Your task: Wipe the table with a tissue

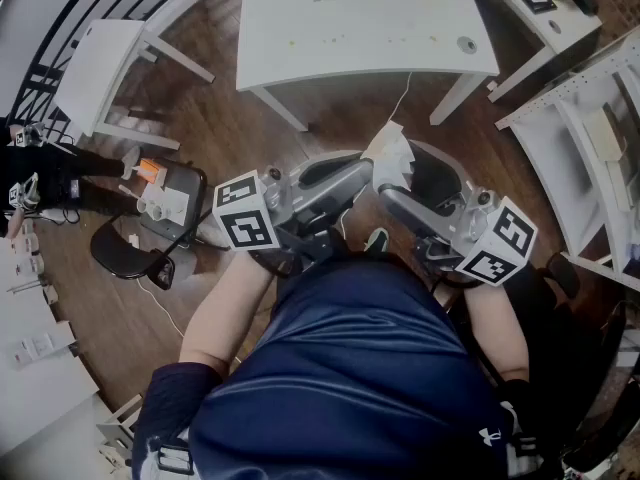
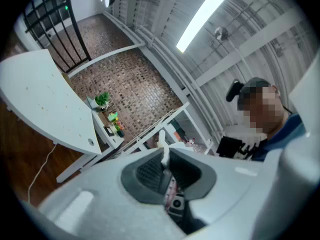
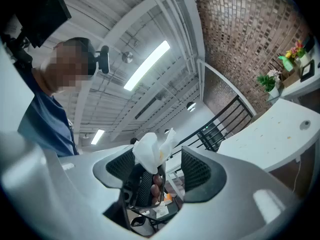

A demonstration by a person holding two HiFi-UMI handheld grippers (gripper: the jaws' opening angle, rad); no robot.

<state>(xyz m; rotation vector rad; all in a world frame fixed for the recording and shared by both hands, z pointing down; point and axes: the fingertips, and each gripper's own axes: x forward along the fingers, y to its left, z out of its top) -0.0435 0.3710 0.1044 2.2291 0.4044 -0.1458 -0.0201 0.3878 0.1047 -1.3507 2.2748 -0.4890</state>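
Left gripper (image 2: 164, 156) fingers clench the tissue (image 1: 392, 151); right gripper (image 3: 164, 159) fingers, released, flank it.

The table (image 1: 360, 18) is white. The tissue (image 1: 392, 151) is white too. The floor (image 1: 220, 138) is dark brown. The shirt (image 1: 350, 368) is dark blue.

Dim head view; fisheye-warped edges, glaring ceiling tube (image 2: 200, 19).

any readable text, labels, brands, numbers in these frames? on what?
Readable words or numbers: none.
Shirt logo: a white symbol, no letters.
Marker cube at left, marker cube at right: black-and-white squares only.
Orange packet near the floor: too small to read.
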